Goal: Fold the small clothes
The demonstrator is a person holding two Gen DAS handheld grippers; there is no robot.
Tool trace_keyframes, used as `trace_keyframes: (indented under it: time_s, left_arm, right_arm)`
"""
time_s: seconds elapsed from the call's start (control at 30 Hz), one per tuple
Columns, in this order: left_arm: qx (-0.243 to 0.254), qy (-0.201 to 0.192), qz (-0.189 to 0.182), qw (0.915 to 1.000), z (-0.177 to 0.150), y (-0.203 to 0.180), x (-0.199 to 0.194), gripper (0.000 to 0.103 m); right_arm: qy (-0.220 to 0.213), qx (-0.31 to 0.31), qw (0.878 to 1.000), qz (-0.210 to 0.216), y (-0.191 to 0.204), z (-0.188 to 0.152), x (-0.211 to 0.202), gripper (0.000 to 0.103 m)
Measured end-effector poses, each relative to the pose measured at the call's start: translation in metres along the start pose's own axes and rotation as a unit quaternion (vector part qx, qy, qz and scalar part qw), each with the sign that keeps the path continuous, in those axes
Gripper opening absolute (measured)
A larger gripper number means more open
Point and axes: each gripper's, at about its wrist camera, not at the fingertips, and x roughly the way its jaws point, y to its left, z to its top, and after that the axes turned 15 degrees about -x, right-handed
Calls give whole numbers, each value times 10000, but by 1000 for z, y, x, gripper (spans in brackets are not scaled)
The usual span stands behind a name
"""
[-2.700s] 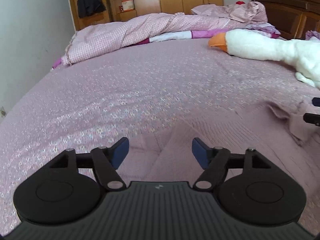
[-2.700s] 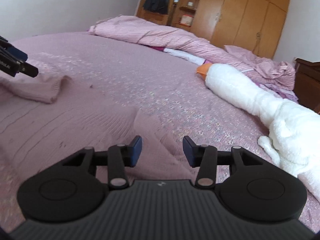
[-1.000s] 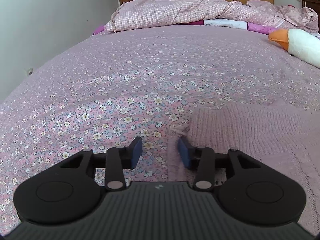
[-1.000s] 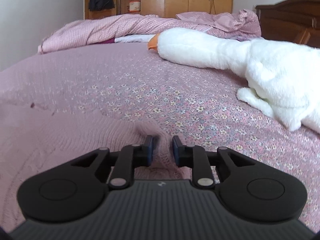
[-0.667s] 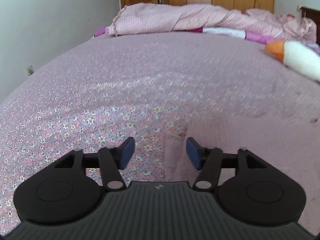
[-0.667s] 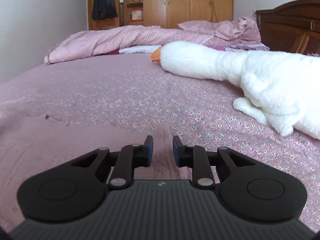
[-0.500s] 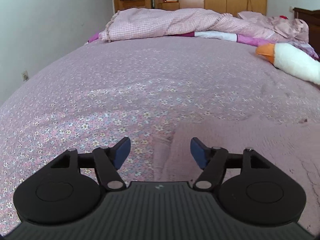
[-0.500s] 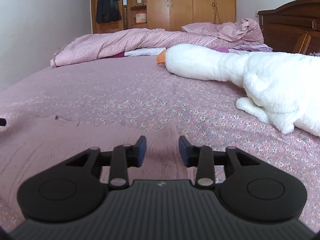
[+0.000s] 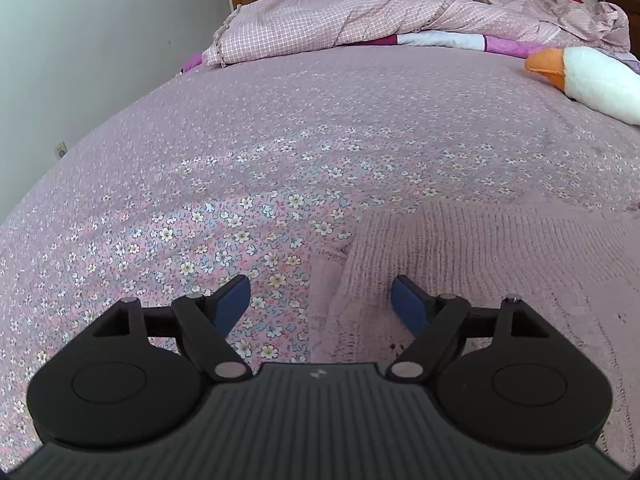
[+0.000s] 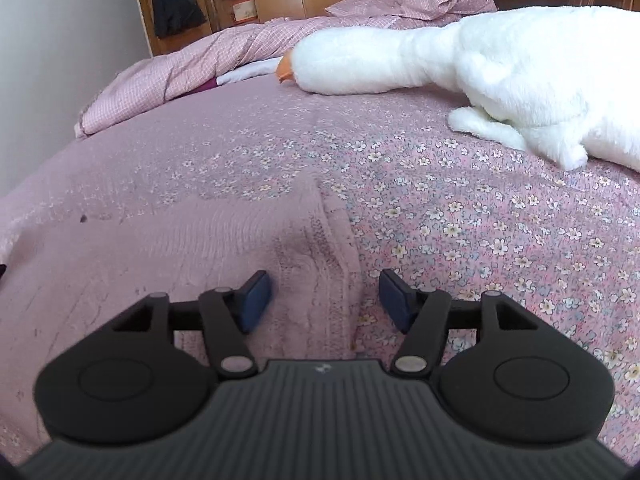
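On the flowered bed (image 9: 280,152), a mauve knit garment (image 9: 480,248) is lying flat, and both tools are hanging low over it with nothing between their pads. The left tool (image 9: 320,304) is standing released, straddling the garment's left corner. The right tool (image 10: 324,294) is likewise gaping wide, straddling the garment's right edge (image 10: 336,240). Beyond the garment, a white plush goose (image 10: 480,56) is resting, and a checked pink quilt (image 9: 340,20) is lying bunched farther back.
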Motion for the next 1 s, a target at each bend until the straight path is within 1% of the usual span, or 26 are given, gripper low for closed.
trace_keyframes:
  time_s: [0.1,0.23,0.37,0.47,0.53,0.63,0.7,0.83,0.93,1.0]
  left_arm:
    - [-49,52,70,10000,2,1,-2,85]
    - [-41,130,86,9999,4,2,-13,88]
    - [-24,176,-74,9998,3,4,-34,92]
    - [-56,224,-236,9995,-1,6,-51,95]
    - [-77,260,-286,9992,-6,6,-61,99]
    - [-110,335,-301,9989,-15,8,-77,100]
    - [-190,371,-284,9987,-20,8,-88,100]
    - [-439,423,-318,9976,-30,12,-111,101]
    - [-614,485,-379,9962,-37,13,-127,101]
    - [-637,538,-442,9955,-42,12,-136,101]
  right_arm:
    - [19,-116,9999,-85,4,2,-2,63]
    - [41,-66,9999,-109,6,5,-9,64]
    - [5,-16,9999,-131,8,7,-23,64]
    - [-103,56,9998,-142,11,6,-41,67]
    - [-177,107,9997,-138,12,5,-52,67]
    - [-243,209,9994,-117,15,1,-68,68]
    - [-266,321,9991,-44,16,-2,-77,68]
    - [-259,790,9957,417,13,-9,-91,68]
    - [-89,1121,9925,482,12,-14,-96,68]
    - [-14,1277,9904,536,11,-17,-99,68]
